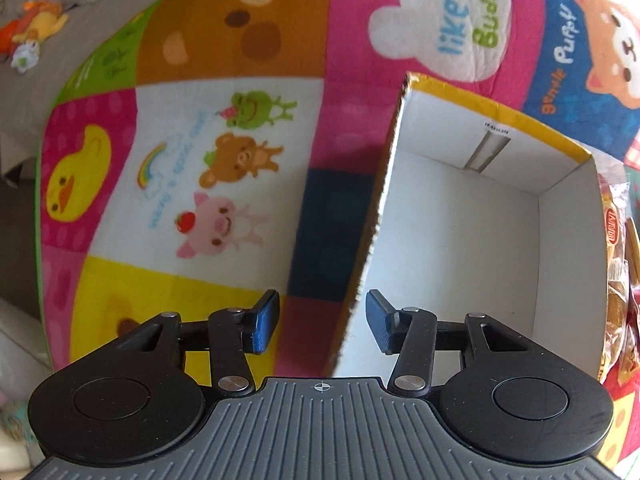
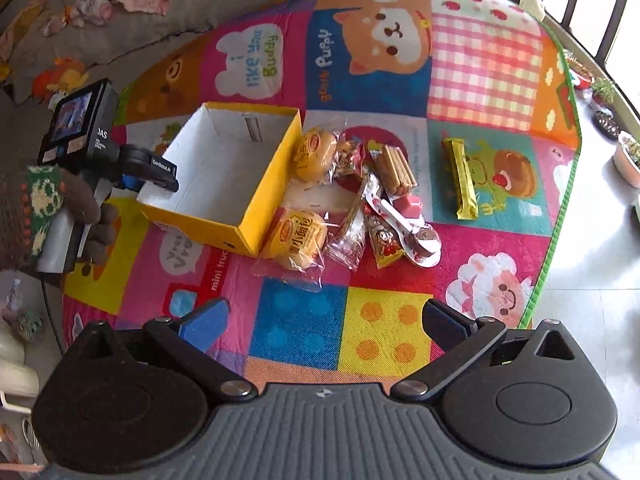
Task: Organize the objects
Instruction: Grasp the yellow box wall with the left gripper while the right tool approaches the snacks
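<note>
An empty yellow cardboard box [image 2: 264, 184] with a white inside stands on the colourful play mat. My left gripper [image 1: 322, 322] is open with the box's left wall [image 1: 384, 184] between its two blue pads; it also shows in the right wrist view [image 2: 160, 176] at the box's left edge. Right of the box lie two wrapped buns [image 2: 298, 236] [image 2: 314, 152], a pile of snack packets [image 2: 376, 204] with a white spoon [image 2: 404, 224], and a yellow bar [image 2: 462, 176]. My right gripper [image 2: 324, 324] is open and empty, hovering above the mat in front of the snacks.
The play mat [image 2: 304, 328] covers the floor; its green edge [image 2: 560, 184] runs along the right, with tile floor and potted plants [image 2: 624, 152] beyond. Toys and clothes [image 2: 64, 76] lie on the grey surface at the far left.
</note>
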